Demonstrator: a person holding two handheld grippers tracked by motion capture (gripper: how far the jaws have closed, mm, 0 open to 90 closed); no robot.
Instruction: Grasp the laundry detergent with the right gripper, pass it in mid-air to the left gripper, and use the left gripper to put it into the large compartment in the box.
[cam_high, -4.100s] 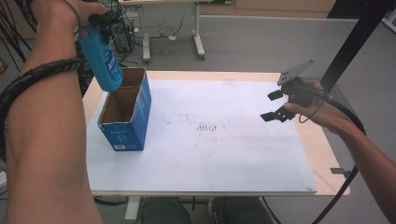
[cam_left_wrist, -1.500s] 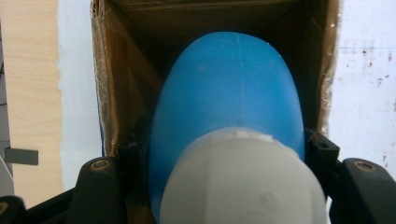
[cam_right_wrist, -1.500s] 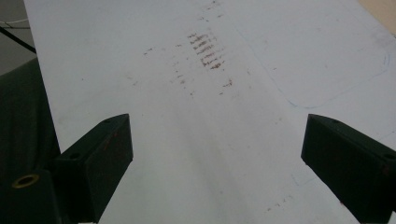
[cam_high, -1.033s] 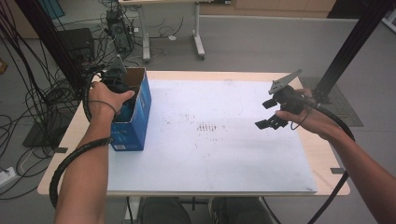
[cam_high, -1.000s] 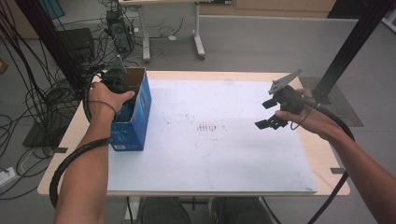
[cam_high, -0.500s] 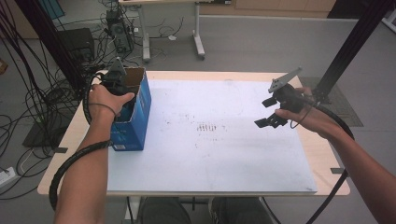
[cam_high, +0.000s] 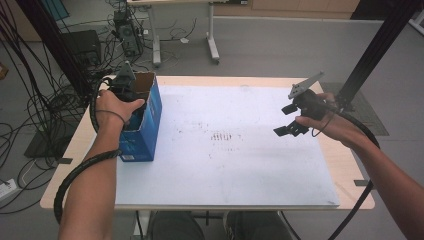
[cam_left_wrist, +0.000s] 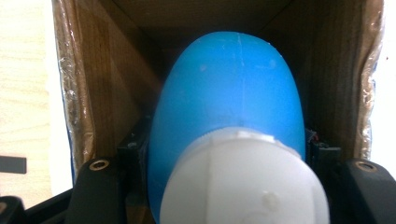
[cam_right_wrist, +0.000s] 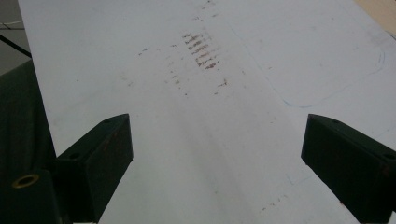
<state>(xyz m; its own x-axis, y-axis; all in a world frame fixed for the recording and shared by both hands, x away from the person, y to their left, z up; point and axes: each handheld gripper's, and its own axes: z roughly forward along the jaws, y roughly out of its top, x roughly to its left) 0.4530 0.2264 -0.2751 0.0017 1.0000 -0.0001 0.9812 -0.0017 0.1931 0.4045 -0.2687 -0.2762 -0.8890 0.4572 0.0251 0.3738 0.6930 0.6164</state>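
blue bottle going down into the box at the table's 9 o'clock

the left gripper (cam_high: 131, 95) is clamped on the one blue plastic bottle with a white cap (cam_left_wrist: 229, 116), its long axis running straight away from the jaws, base first, into the one open blue-sided cardboard box (cam_high: 150, 117); box walls flank it at 3 and 9 o'clock. the right gripper (cam_high: 291, 120) hangs wide and empty over the white table sheet (cam_right_wrist: 187, 140) at 3 o'clock, well apart; the left is nearer

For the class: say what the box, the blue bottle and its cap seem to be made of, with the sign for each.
Box: corrugated cardboard, brown fibrous walls, glossy tape along the rim. Blue bottle: likely plastic, smooth, faint mould seam. Cap: probably white plastic, matte, faceted.
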